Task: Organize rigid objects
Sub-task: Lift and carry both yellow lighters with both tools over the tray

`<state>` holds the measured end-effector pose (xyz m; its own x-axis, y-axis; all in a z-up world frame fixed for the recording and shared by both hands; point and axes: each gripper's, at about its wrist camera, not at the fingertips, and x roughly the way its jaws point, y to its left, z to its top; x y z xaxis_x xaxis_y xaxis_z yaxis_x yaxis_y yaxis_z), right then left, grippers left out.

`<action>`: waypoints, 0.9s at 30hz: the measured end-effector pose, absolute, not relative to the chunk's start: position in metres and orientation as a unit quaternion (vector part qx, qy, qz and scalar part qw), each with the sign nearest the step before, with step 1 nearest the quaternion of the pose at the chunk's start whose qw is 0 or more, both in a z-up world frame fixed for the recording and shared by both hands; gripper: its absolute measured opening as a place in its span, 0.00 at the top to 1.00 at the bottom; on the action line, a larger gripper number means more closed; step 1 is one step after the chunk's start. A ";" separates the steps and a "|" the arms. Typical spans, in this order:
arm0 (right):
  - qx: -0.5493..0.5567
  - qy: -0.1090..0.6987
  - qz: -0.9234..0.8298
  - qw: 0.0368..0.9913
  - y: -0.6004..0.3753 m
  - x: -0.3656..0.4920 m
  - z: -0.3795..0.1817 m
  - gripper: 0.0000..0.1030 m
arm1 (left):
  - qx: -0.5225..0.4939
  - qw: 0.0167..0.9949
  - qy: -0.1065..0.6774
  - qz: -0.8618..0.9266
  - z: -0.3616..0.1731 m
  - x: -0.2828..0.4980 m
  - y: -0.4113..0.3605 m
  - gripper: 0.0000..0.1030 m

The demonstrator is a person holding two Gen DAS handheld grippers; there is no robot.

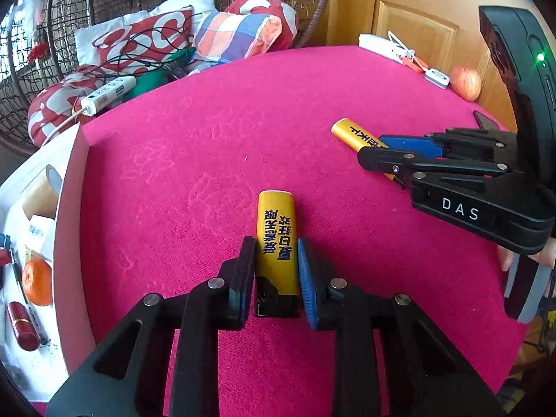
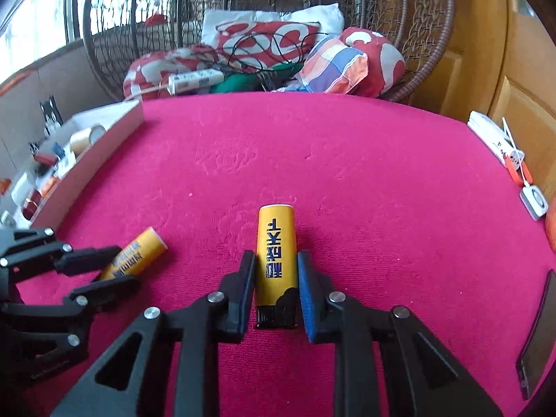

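The left gripper [image 1: 276, 271] is closing its two fingers around a yellow lighter [image 1: 277, 243], the pads sitting against both its sides near the black cap end, low in the centre of the left wrist view. The right gripper [image 2: 276, 285] is clamping a second yellow lighter [image 2: 276, 253] the same way, at the bottom centre of its own view; seen from the left wrist camera, this gripper [image 1: 373, 149] is reaching in from the right edge over that lighter [image 1: 354, 133].

Both lighters are lying flat on the pink tablecloth [image 1: 208, 156], each pointing away from its camera, well apart from each other. Each is showing a glossy yellow body with dark blue characters printed along it and a black head toward the gripper.

At the left edge, a white box [image 1: 66, 173] is sitting beside the cloth, holding an orange [image 1: 37, 281], a red tube [image 1: 22, 325], a roll of tape [image 1: 45, 182] and small cartons. An apple [image 1: 465, 81] is resting at the far right of the table.
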<state>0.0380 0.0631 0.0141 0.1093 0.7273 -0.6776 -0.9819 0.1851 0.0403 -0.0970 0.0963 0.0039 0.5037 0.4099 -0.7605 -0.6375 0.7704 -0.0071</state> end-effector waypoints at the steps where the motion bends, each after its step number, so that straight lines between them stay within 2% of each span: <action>1: -0.214 0.294 0.602 0.711 0.061 0.037 0.015 0.78 | -0.145 0.856 0.390 0.306 0.005 -0.097 0.095 0.77; 11: -0.184 0.265 0.610 0.724 0.046 0.029 0.040 0.78 | -0.158 0.868 0.351 0.313 0.024 -0.109 0.089 0.77; 18: -0.140 0.242 0.630 0.724 0.029 0.023 0.072 0.78 | -0.133 0.887 0.272 0.348 0.067 -0.134 0.077 0.77; 27: -0.085 0.155 0.657 0.733 -0.006 -0.002 0.135 0.78 | -0.116 0.901 0.184 0.377 0.133 -0.183 0.070 0.77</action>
